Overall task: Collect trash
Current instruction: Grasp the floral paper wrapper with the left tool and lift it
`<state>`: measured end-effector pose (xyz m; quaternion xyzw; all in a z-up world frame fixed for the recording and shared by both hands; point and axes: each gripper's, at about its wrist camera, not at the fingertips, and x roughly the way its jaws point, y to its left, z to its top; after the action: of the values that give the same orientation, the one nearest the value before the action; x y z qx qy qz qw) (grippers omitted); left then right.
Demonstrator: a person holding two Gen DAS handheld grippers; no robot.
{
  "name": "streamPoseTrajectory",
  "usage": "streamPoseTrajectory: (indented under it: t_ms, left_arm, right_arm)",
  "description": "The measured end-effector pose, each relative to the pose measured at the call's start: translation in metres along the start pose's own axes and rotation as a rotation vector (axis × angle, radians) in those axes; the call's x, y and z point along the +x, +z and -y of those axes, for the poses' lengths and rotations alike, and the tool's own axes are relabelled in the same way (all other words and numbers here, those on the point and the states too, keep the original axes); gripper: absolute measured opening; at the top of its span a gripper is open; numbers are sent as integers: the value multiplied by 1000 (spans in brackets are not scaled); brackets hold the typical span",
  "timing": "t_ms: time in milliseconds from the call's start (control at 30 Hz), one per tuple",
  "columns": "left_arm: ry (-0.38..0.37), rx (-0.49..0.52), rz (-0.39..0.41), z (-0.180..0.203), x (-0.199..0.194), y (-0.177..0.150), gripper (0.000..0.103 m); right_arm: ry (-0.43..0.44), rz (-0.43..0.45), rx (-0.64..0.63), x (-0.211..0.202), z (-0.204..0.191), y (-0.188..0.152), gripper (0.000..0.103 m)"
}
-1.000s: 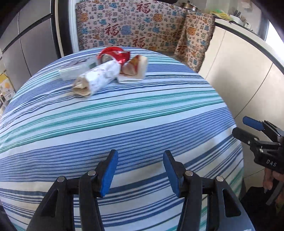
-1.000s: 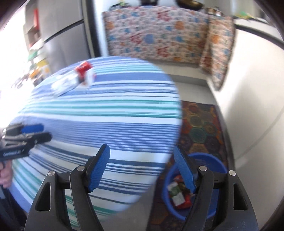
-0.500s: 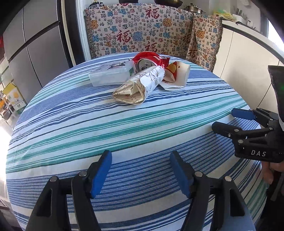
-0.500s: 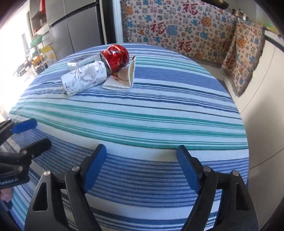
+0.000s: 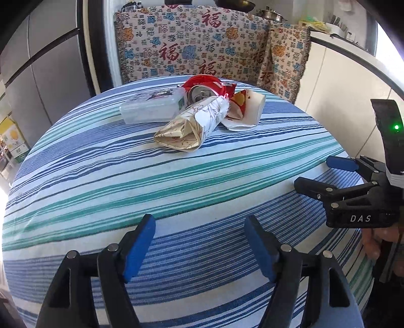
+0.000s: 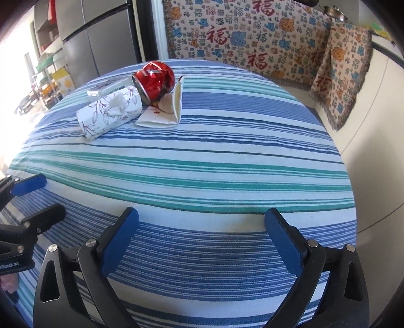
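Striped tablecloth point(image 5: 176, 181); trash pile point(image 5: 197, 113) well beyond both open, empty tools.

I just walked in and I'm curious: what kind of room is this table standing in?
Most likely a home kitchen or dining corner. A round table with a striped cloth stands before a tall grey refrigerator, metal pots sit on a counter behind a patterned throw, and food litter like a red can lies on the table.

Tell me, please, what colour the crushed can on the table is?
Shiny red, clearest in the right wrist view: crushed can.
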<state>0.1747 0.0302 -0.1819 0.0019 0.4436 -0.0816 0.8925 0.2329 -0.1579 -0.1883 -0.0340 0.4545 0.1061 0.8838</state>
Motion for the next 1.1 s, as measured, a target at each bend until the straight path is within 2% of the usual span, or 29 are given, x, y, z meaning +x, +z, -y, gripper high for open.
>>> streamPoseTrajectory:
  t_ms: [100, 200, 367, 567, 600, 633, 667, 833, 1000, 1100]
  left_arm:
    - [-3, 31, -12, -14, 7, 15, 74]
    - [-30, 61, 17, -22, 10, 36, 74]
    - [-14, 206, 73, 3, 21, 67, 74]
    - [24, 228, 45, 12, 50, 86, 74]
    - [13, 227, 47, 11, 50, 86, 70]
    - [2, 226, 50, 11, 50, 86, 53]
    - [9, 226, 50, 11, 49, 85, 47]
    - [21, 175, 45, 4, 25, 69, 41]
    - [95, -9, 20, -14, -19, 32, 41]
    - [112, -35, 25, -14, -30, 14, 43]
  right_arm:
    - [2, -1, 1, 0, 2, 0, 101]
    - [0, -3, 3, 0, 2, 0, 102]
    - [0, -4, 3, 0, 2, 0, 102]
    - [0, -4, 3, -1, 2, 1, 102]
    - [1, -4, 3, -1, 3, 0, 102]
    - [1, -4, 3, -1, 3, 0, 102]
    - [1, -4, 3, -1, 3, 0, 102]
    - [1, -4, 2, -1, 3, 0, 102]
    - [1, -4, 2, -1, 4, 0, 102]
    - [1, -4, 2, -1, 4, 0, 102]
